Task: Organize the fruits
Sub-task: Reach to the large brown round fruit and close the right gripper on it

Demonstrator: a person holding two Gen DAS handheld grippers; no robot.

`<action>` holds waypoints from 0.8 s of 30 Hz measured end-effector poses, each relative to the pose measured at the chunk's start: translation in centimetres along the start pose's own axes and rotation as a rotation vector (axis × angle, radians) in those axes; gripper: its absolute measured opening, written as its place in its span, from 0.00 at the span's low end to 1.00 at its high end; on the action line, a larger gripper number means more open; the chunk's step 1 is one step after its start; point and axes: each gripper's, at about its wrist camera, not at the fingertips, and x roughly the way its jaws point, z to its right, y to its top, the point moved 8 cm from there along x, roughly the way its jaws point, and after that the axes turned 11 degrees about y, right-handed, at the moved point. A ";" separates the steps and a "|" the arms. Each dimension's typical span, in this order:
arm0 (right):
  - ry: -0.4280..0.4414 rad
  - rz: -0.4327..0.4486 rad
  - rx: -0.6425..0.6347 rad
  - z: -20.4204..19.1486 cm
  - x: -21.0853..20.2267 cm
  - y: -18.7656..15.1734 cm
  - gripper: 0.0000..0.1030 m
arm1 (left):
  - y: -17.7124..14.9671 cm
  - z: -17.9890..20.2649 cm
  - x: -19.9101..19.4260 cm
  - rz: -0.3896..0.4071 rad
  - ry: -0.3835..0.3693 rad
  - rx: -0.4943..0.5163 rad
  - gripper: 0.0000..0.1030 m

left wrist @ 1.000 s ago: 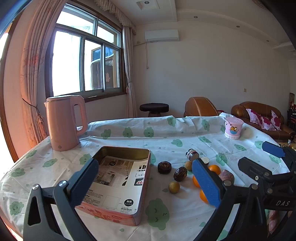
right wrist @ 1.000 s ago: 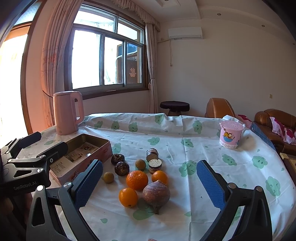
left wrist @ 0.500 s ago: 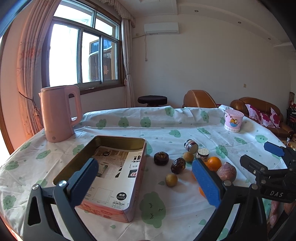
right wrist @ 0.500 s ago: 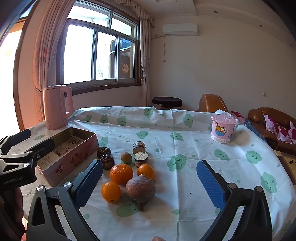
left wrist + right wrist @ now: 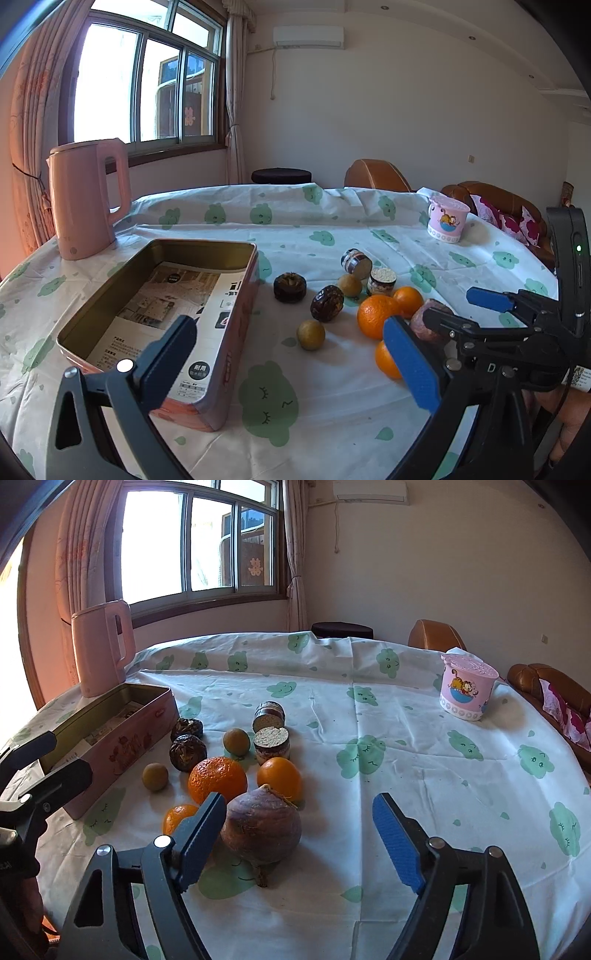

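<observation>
The right claw [image 5: 299,834], its jaws just closing yet apart and empty, hangs by the purple root [image 5: 261,826]; the left claw [image 5: 291,362] gapes wide over the tin [image 5: 236,306].

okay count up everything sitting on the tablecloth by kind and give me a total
Oranges: 3
Small yellow-green round fruits: 2
Dark wrinkled fruits: 2
Large purple bulb-shaped fruit: 1
Small jars: 2
Pink tin box: 1
Pink kettle: 1
Pink cartoon cup: 1
Total: 13
</observation>
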 end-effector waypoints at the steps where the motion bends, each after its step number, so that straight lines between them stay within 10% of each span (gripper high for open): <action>1: 0.019 -0.011 0.006 -0.2 0.3 0.0 0.77 | 0.0 0.0 0.1 -0.004 -0.003 0.001 1.00; 9: 0.126 -0.076 0.027 -1.3 1.9 -0.8 0.75 | -0.3 0.6 0.4 -0.015 -0.021 0.017 1.00; 14: 0.267 -0.076 0.086 -1.7 1.7 -1.0 0.50 | -0.4 1.8 0.3 -0.027 -0.055 0.032 0.99; 24: 0.033 0.034 0.049 1.9 -1.6 -0.8 0.50 | -1.2 6.0 1.4 -0.099 -0.147 0.104 0.79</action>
